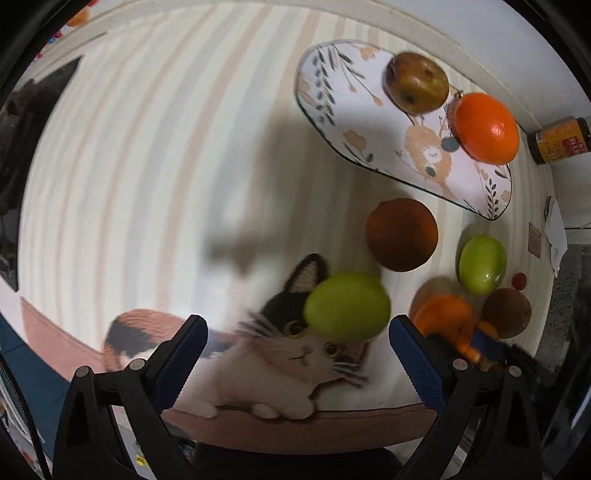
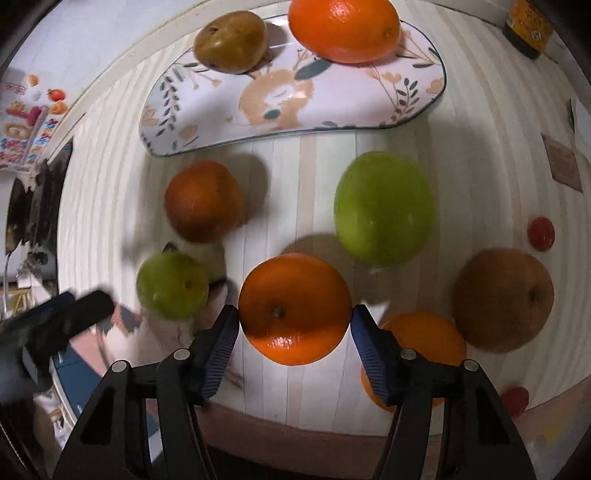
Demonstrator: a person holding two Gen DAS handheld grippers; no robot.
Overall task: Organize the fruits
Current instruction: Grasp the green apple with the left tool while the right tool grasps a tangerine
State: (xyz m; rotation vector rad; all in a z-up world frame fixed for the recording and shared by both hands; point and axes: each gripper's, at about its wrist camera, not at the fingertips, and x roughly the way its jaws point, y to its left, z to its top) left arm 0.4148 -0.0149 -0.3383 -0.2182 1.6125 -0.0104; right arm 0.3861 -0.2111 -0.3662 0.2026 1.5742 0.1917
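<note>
A floral plate (image 1: 373,140) (image 2: 229,110) holds a brown pear (image 1: 416,82) (image 2: 232,41) and an orange (image 1: 487,127) (image 2: 344,29). My right gripper (image 2: 294,320) is shut on another orange (image 2: 294,308), held above the striped cloth. My left gripper (image 1: 297,345) is open, with a green apple (image 1: 347,306) (image 2: 172,285) just ahead between its fingers, untouched. On the cloth lie a dark orange (image 1: 402,234) (image 2: 203,201), a second green apple (image 1: 482,264) (image 2: 384,208), a brown pear (image 1: 508,312) (image 2: 504,299) and one more orange (image 2: 424,339).
A dark jar (image 1: 559,139) (image 2: 528,26) stands beyond the plate. Small red caps (image 2: 541,233) (image 2: 514,400) lie at the right. The cloth's cat print (image 1: 295,362) runs to the table's near edge. A dark object (image 1: 18,122) sits at the far left.
</note>
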